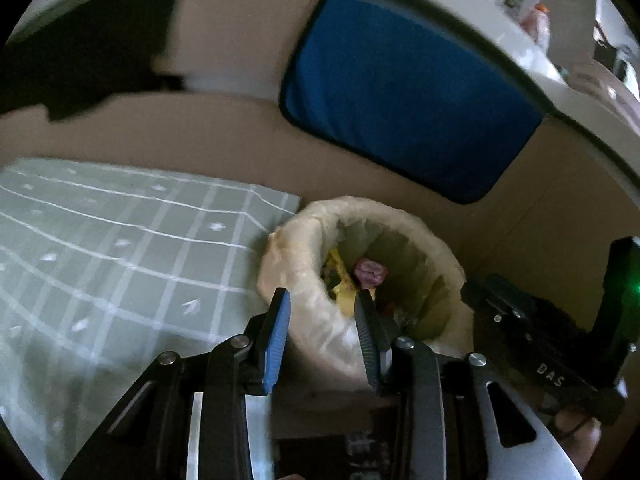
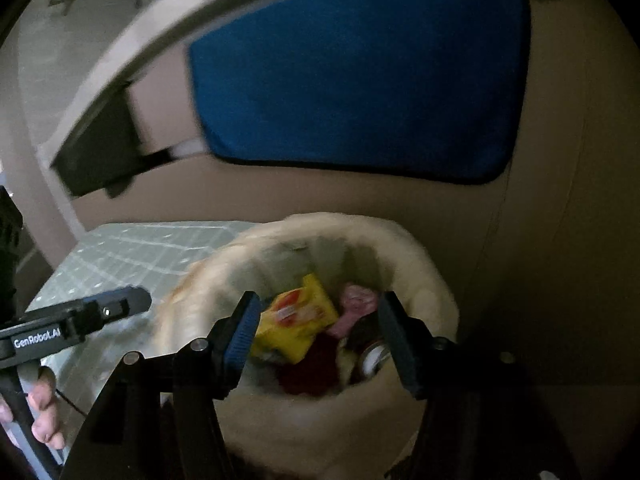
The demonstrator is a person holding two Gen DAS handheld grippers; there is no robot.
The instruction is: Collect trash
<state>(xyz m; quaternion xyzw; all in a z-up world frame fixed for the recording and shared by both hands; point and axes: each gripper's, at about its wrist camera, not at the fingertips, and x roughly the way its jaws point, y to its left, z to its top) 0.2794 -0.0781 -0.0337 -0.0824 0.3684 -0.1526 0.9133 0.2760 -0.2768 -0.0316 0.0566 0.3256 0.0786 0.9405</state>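
Both claws hang over the bin (image 2: pixel 432 280), nothing between the pads of either. Left claw (image 1: pixel 322 320) is moderately wide and bare, with its right pad over the bin mouth and its left pad over the liner's outer side. Right claw (image 2: pixel 316 328) is spread wide and bare, straddling the bin opening. Trash already sits inside: yellow packet (image 2: pixel 298 318) on top, pink wrapper (image 2: pixel 356 306) beside it toward the right, can (image 2: pixel 374 358) low at the right under the right claw's pad, something dark red below, too blurred to name. Bin has a pale liner (image 1: pixel 304 240) folded over the rim and stands on the floor just beside a green checked cloth (image 1: pixel 120 248), with a blue cushion (image 1: pixel 400 96) behind it. Judging from the open jaws and the loaded bin, the step looks like a drop-off, done or nearly so. To do it well: keep both claws open, lift clear straight up so no pad snags the liner, and avoid knocking the rim, since the bin looks light. Left pad over the liner's outer side is the snag risk. No loose trash shows on the cloth or floor in these views. A hand (image 2: pixel 42 412) grips the left handle at the right view's edge.
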